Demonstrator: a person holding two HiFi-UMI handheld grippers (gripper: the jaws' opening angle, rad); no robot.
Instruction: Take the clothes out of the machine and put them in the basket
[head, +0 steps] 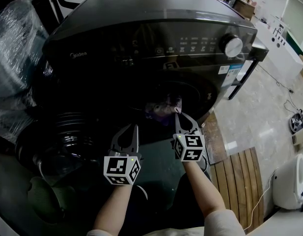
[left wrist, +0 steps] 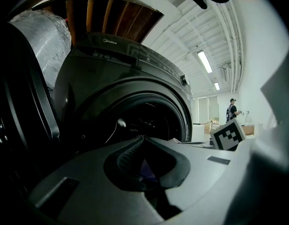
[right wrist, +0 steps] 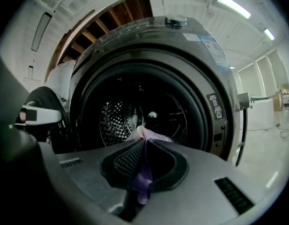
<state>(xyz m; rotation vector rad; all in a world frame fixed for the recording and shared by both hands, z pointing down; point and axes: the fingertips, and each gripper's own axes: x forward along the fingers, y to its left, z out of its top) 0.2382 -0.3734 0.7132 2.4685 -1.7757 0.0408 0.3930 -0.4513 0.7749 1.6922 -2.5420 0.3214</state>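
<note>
1. The right gripper (right wrist: 145, 140) is clamped on a pale lilac soft fabric garment (right wrist: 153, 136). The cloth is pinched at the jaw tips, and a fold of it hangs down through the hollow behind them.
2. The garment sits at the mouth of the perforated steel drum (right wrist: 116, 116) of the dark grey front-loading washing machine (head: 141, 33). Most of it appears to be inside the opening. The round dark glass door (head: 63, 136) stands open to the left.
3. The left gripper (left wrist: 142, 138) is level in front of the opening, with its jaws drawn together at the tips. I see a faint purple patch in the hollow behind them and cannot tell whether it is cloth.
4. Handling judgement: the garment is light, limp and not fragile. It will drape and trail rather than hold a shape, and it may drag or catch on the door seal.
5. Grip advice: take a bunched fold rather than a single thin edge, which could slide out of the pads. The present pinch looks adequate.
6. I cannot pick out the basket in any view.
</note>
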